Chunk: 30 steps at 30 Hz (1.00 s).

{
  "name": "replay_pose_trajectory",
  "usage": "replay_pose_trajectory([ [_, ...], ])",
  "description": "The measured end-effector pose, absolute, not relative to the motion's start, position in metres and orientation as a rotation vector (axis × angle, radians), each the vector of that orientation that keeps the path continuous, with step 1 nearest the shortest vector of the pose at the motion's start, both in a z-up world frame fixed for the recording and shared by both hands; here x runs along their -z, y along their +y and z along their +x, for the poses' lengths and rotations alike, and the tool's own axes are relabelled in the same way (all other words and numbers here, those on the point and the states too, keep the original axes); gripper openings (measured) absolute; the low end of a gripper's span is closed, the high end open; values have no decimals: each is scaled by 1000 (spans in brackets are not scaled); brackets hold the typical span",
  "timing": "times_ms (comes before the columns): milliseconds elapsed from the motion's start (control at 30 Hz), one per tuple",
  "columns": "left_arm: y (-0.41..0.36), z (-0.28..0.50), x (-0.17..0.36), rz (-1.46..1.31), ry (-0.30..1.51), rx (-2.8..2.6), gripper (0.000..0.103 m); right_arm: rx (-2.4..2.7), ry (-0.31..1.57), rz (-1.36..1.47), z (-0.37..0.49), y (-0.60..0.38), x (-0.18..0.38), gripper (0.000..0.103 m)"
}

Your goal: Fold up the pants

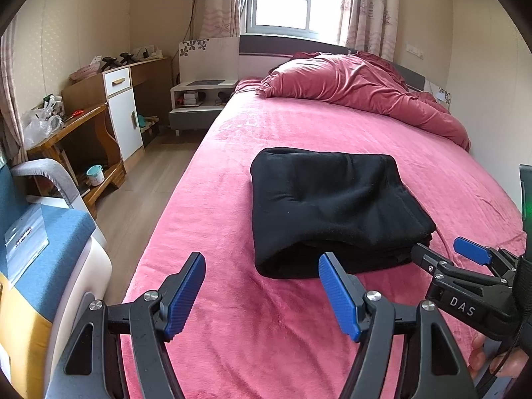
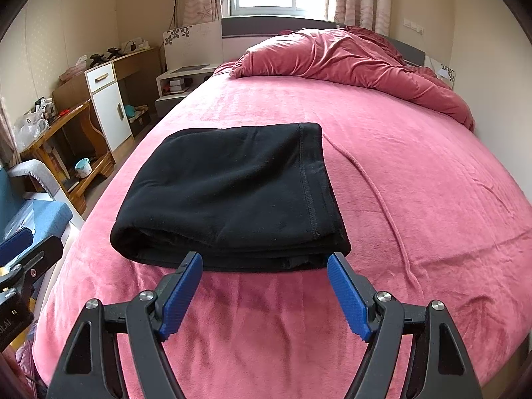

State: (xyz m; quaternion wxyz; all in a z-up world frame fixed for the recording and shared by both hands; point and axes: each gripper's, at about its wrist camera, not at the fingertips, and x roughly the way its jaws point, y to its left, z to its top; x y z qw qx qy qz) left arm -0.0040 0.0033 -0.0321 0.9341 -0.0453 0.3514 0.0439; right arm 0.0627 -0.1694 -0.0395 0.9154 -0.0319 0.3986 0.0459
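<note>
The black pants lie folded into a thick rectangle on the pink bed cover. My left gripper stands open just short of the bundle's near left corner, nothing between its blue pads. In the right wrist view the same pants lie straight ahead. My right gripper is open, its tips at the bundle's near edge without pinching it. That right gripper also shows at the right of the left wrist view, beside the pants' near right corner. The left gripper's finger shows at that view's left edge.
A crumpled red duvet is heaped at the head of the bed under the window. A wooden desk, white cabinet and nightstand line the left wall. A blue-cushioned chair stands near the bed's left edge. A thin pink cord lies right of the pants.
</note>
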Motion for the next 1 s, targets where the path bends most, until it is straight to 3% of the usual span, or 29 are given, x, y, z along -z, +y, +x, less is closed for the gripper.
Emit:
replay_pose_trajectory([
  [1000,-2,-7,37,-59,719,-95,72,-95,837,-72,63,-175,47,80],
])
